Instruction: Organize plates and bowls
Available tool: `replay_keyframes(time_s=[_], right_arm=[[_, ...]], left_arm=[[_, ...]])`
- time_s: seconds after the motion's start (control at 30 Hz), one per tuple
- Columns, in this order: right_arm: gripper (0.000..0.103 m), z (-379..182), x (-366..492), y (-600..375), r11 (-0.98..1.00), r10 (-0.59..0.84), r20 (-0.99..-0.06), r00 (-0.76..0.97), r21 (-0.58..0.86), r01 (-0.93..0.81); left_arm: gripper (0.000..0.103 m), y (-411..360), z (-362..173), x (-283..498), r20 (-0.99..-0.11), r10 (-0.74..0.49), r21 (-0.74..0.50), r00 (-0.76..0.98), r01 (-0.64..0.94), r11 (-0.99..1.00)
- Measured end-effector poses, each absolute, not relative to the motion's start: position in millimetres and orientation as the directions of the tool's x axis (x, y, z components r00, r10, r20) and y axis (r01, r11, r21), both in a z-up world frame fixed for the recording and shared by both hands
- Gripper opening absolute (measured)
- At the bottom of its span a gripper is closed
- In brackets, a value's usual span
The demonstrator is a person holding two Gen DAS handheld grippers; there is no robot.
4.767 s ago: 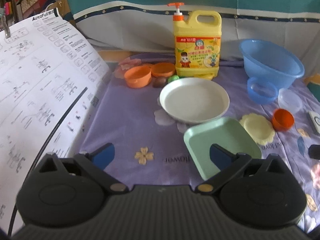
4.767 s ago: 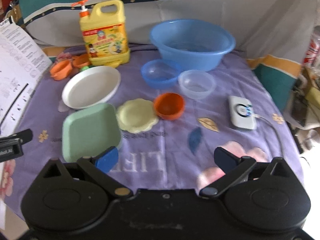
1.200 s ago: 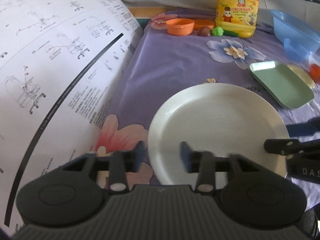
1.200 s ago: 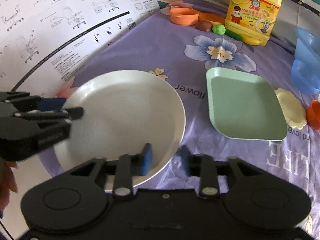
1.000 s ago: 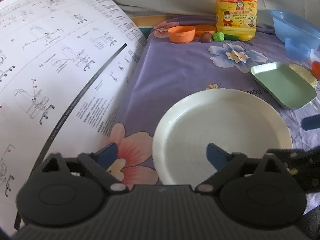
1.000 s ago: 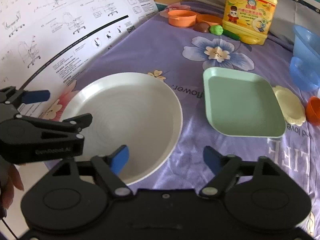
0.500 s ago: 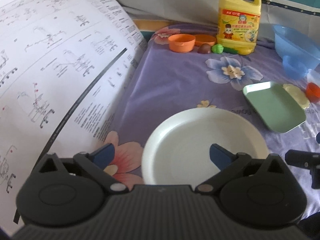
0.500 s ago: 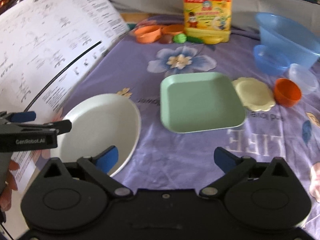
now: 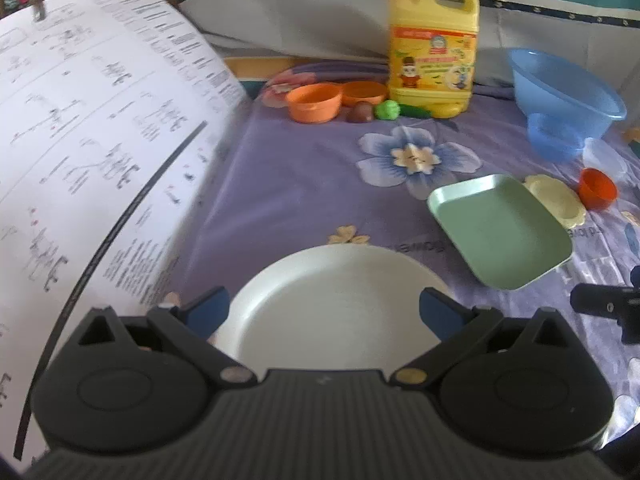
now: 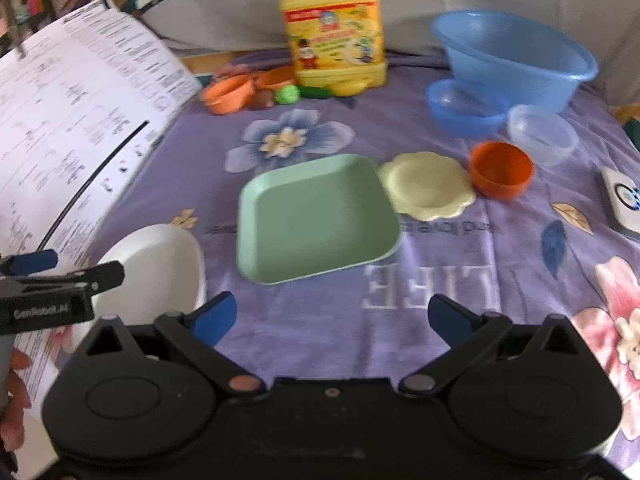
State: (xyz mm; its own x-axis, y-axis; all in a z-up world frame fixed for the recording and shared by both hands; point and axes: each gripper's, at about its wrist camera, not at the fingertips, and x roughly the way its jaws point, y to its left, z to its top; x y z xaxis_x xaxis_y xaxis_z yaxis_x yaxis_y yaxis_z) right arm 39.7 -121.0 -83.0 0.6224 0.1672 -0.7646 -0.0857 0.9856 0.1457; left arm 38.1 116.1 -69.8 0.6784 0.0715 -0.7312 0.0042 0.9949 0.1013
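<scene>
Your left gripper (image 9: 324, 306) and right gripper (image 10: 330, 316) both stand wide open, holding nothing. The white round plate (image 9: 332, 304) lies set down at the near left; the green square plate (image 10: 314, 218) beside it looks like your next pickup.

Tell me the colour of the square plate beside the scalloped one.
The square plate is pale mint green, plain with no pattern; clearest in the right wrist view.
</scene>
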Motion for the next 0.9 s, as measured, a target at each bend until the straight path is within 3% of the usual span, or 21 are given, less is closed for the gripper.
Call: replay_keyframes(time_s=[0.23,0.3,0.5,0.57,0.63,0.77,0.9], right_arm=[[0.103,-84,59,-158,0.986,0.128,-0.770,0.625,0.167,0.004],[0.098,-83,66,-166,0.985,0.125,-0.765,0.631,0.172,0.014],[0.072,-94,93,-184,0.965,0.166,-0.774,0.611,0.254,0.059],[0.057,-98,103,-183,0.963,0.176,-0.777,0.604,0.263,0.058],[0.049,-102,110,-179,0.963,0.185,-0.782,0.595,0.265,0.049],[0.035,-109,121,-171,0.962,0.203,-0.790,0.578,0.270,0.032],[0.030,-116,129,-163,0.960,0.227,-0.802,0.553,0.280,0.012]], left_arm=[[0.103,88,-74,57,-0.736,0.035,0.101,0.676,0.059,0.993],[0.103,81,-76,65,-0.739,0.023,0.098,0.674,0.073,0.992],[0.103,61,-83,93,-0.753,-0.013,0.091,0.657,0.124,0.988],[0.103,57,-86,102,-0.761,-0.026,0.082,0.649,0.136,0.987],[0.103,54,-90,110,-0.769,-0.040,0.068,0.638,0.144,0.987],[0.097,50,-96,123,-0.784,-0.070,0.040,0.616,0.163,0.986],[0.091,46,-101,133,-0.797,-0.091,0.026,0.597,0.184,0.983]])
